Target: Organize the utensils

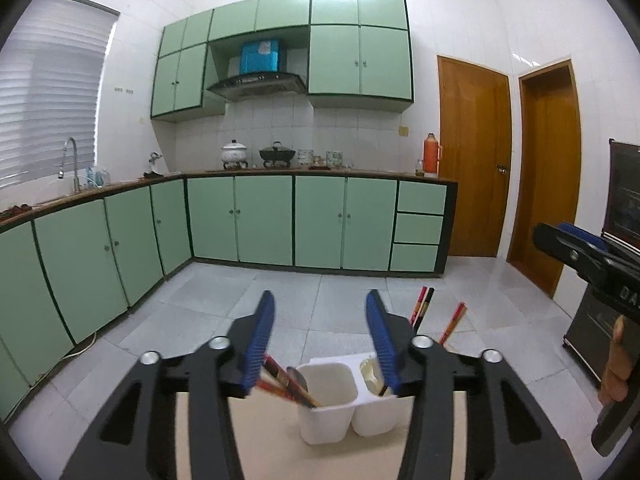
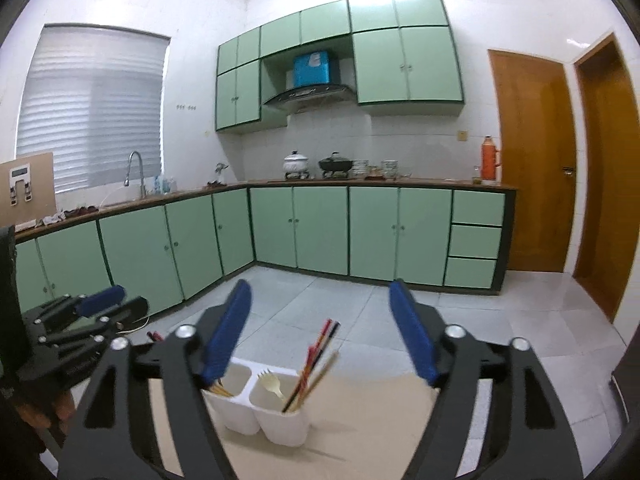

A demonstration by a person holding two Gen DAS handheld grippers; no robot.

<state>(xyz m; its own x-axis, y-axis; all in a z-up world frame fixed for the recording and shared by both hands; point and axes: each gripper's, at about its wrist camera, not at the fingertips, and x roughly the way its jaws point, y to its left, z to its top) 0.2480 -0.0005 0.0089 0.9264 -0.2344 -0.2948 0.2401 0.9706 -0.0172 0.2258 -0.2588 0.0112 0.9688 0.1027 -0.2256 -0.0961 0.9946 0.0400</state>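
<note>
Two open grippers above a white utensil holder on the table.

The left gripper [image 1: 320, 336] and right gripper [image 2: 328, 332] both have their blue pads spread wide, gripping nothing. The two-compartment utensil holder [image 1: 340, 412] stands on the beige table [image 2: 360, 440], at 6 o'clock in both wrist views. In the right wrist view, red-and-black chopsticks [image 2: 316, 356] lean toward 1 o'clock out of its right compartment beside a pale fork [image 2: 270, 382]; its left compartment holds more utensils, partly hidden.
</note>
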